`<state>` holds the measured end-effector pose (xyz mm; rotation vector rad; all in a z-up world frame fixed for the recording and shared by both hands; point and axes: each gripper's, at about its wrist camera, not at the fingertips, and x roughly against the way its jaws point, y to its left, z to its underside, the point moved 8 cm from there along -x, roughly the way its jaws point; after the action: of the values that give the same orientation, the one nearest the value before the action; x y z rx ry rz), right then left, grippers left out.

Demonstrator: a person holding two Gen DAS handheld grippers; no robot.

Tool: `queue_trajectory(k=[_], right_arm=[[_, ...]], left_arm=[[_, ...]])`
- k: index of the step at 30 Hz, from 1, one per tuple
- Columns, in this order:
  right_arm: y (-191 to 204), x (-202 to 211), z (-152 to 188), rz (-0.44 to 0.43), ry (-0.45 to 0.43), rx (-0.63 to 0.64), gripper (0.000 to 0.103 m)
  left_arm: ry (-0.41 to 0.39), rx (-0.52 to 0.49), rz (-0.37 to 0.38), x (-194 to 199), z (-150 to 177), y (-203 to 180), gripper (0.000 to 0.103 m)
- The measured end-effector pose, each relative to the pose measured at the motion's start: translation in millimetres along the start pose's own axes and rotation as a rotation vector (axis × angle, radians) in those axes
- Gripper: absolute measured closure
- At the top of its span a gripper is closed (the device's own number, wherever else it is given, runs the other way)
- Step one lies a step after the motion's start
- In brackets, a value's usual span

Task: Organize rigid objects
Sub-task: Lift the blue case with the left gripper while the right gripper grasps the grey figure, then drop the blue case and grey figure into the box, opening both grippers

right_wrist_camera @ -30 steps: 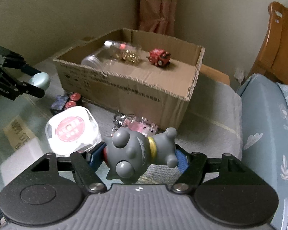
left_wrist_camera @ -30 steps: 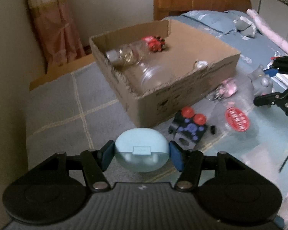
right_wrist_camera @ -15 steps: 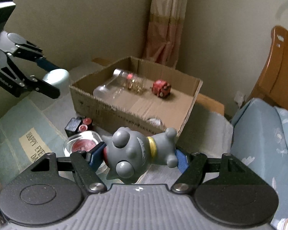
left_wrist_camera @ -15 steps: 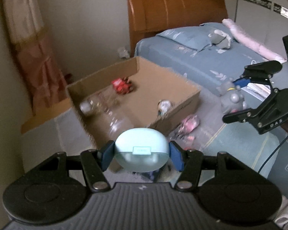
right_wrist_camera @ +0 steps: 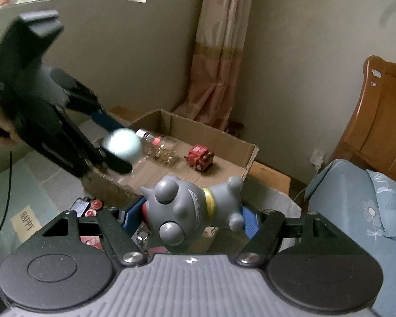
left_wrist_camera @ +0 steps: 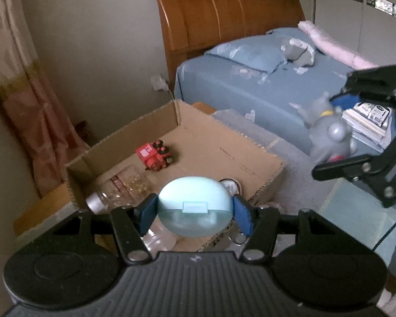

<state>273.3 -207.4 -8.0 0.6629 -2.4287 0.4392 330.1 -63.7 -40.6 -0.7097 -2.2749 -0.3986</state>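
My left gripper point(left_wrist_camera: 195, 212) is shut on a pale blue oval case point(left_wrist_camera: 195, 206), held above the near edge of the open cardboard box point(left_wrist_camera: 261, 158). My right gripper point(right_wrist_camera: 190, 215) is shut on a grey toy figure point(right_wrist_camera: 187, 211) with a yellow collar, held in the air to the right of the box. The box point(right_wrist_camera: 250, 153) holds a red toy vehicle point(left_wrist_camera: 154, 155), a clear bottle point(left_wrist_camera: 116, 190) lying on its side and a small round item point(left_wrist_camera: 229, 185). The right gripper point(left_wrist_camera: 356, 145) with the toy shows in the left wrist view; the left gripper point(right_wrist_camera: 118, 148) shows blurred in the right wrist view.
A bed with blue bedding point(left_wrist_camera: 250, 79) and a wooden headboard point(left_wrist_camera: 224, 13) stands behind the box. A pink curtain point(right_wrist_camera: 216, 52) hangs by the wall. A black block with red caps point(right_wrist_camera: 89, 206) and other small items lie on the grey cloth point(left_wrist_camera: 290, 163) beside the box.
Both grippers have risen with their loads. The left gripper has moved over the box's near edge. The right gripper has lifted the grey toy higher and closer to the box.
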Motion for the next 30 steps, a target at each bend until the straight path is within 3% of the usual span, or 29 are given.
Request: queue_trajectory(k=[7, 11, 16, 30], right_arm=[[-8.0, -11.6, -3.9, -0.004, 0.01, 0.0, 0.025], [-9.9, -18.7, -7.3, -0.004, 0.021, -0.006, 0.025], [-9.7, -26.3, -12.1, -0.01, 0.035, -0.011, 0.025], [0.7, -74.1, -52.4, -0.04, 0.093, -0.047, 0.025]], left_arm=[[0.024, 0.011, -0.003, -17.4, 6.7, 2.5, 0.042], [-0.001, 0.025, -0.06, -10.7, 4.9, 9.5, 0.02], [-0.026, 0.042, -0.095, 14.1, 14.1, 15.2, 0.007], [-0.085, 0.21, -0.213, 71.2, 71.2, 35.6, 0.005]])
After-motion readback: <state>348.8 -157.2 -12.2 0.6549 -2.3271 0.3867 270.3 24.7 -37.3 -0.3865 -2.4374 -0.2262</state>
